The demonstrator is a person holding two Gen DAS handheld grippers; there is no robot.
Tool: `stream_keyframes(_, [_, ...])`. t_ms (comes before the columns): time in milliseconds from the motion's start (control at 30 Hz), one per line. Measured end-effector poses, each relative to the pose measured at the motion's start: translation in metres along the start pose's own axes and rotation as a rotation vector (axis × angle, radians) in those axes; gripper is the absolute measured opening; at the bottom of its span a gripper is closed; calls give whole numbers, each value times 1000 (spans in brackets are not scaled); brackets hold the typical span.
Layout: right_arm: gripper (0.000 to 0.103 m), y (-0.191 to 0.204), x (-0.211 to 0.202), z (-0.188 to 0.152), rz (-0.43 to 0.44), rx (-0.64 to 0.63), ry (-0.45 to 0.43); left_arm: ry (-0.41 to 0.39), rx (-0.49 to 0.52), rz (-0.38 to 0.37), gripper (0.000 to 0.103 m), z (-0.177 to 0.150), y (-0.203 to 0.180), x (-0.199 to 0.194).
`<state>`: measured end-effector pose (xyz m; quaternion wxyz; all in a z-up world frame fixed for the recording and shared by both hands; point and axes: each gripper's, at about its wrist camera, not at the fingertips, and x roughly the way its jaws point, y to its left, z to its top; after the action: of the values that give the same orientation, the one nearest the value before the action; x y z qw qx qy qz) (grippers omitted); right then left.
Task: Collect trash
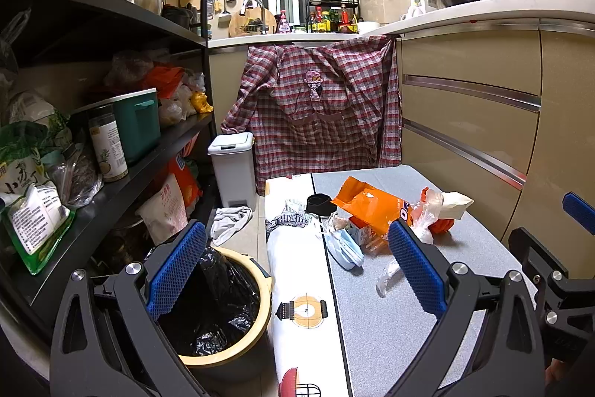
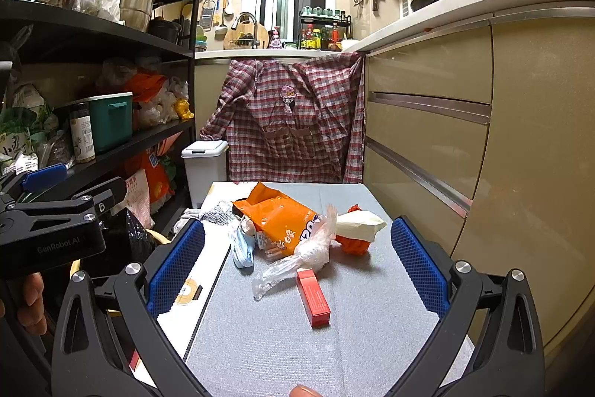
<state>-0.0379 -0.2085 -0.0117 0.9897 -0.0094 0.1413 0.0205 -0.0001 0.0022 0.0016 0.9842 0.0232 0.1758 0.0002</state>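
Grey mat (image 2: 334, 341): one red box (image 2: 313, 297).

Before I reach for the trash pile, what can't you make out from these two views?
- Red box: missing from the left wrist view, behind the left gripper's right finger.
- Bin: its bottom is hidden by the black liner; the right wrist view shows only a sliver.
- Black item behind the orange bag: too hidden to identify.
- Box under the face mask: mostly covered.

Bright indoor light; soft shadows; sharp focus; strong fisheye edge distortion
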Motion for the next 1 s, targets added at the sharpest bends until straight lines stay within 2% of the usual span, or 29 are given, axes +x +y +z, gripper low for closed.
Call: stream_keyframes(1000, [98, 1, 0, -1, 1, -1, -1, -5, 4, 1, 95, 1, 2, 0])
